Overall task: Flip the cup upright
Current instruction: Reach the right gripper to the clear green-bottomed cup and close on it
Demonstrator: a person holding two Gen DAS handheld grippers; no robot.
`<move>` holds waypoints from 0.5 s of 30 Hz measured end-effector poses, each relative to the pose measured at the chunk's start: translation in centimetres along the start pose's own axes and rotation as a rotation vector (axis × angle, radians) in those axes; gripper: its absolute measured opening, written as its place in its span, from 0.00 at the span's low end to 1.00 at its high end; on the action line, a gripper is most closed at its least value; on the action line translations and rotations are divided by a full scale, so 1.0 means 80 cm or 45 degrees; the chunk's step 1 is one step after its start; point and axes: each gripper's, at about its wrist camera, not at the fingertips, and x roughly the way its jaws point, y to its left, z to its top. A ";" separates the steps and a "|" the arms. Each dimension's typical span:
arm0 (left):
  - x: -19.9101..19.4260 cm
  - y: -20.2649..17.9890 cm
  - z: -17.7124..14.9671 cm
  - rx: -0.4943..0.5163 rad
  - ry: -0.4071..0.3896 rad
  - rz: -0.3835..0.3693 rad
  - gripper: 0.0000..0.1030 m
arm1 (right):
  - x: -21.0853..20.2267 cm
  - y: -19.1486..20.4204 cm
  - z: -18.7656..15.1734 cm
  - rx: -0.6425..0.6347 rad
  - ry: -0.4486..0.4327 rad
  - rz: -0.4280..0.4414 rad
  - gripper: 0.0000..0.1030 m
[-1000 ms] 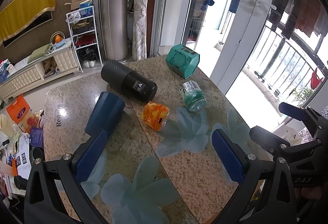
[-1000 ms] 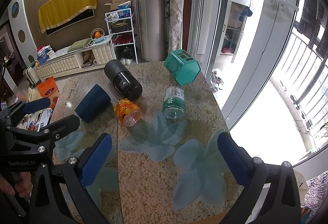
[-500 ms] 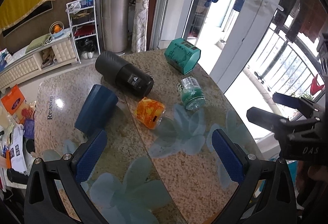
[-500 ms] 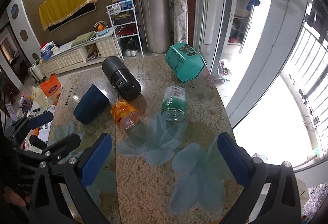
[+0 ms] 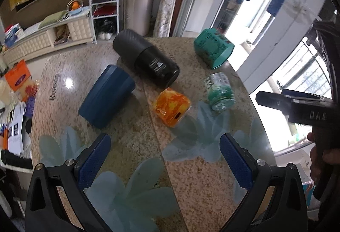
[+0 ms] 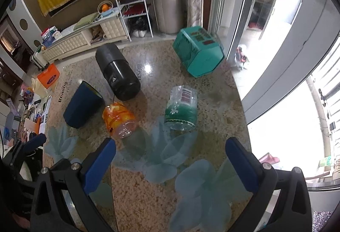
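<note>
Speckled granite counter carries five toppled containers, among them a dark blue plastic cup lying on its side ahead-left of the left gripper, whose jaws gape apart and empty, like the right gripper hovering above.

Both cameras sit closer to the worktop than a second ago; the objects fill more of each view. In the left wrist view the navy cup slides from 9 o'clock toward the centre, and the orange cup now sits just above centre. The right gripper, seen there at 3 o'clock, is higher in frame and partly cut off by the edge. In the right wrist view the left gripper drops from 9 toward 8 o'clock, lower and more cropped.
</note>
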 end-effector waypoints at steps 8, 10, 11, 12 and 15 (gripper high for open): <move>0.034 0.006 -0.007 -0.047 0.075 0.027 1.00 | 0.055 -0.027 0.032 0.100 0.174 0.054 1.00; 0.041 0.006 -0.010 -0.057 0.090 0.034 1.00 | 0.069 -0.032 0.039 0.114 0.209 0.061 1.00; 0.046 0.007 -0.012 -0.064 0.100 0.038 1.00 | 0.078 -0.035 0.043 0.123 0.233 0.060 1.00; 0.050 0.007 -0.013 -0.070 0.107 0.041 1.00 | 0.085 -0.036 0.047 0.127 0.249 0.059 1.00; 0.058 0.009 -0.015 -0.084 0.121 0.048 1.00 | 0.109 -0.040 0.058 0.154 0.319 0.067 1.00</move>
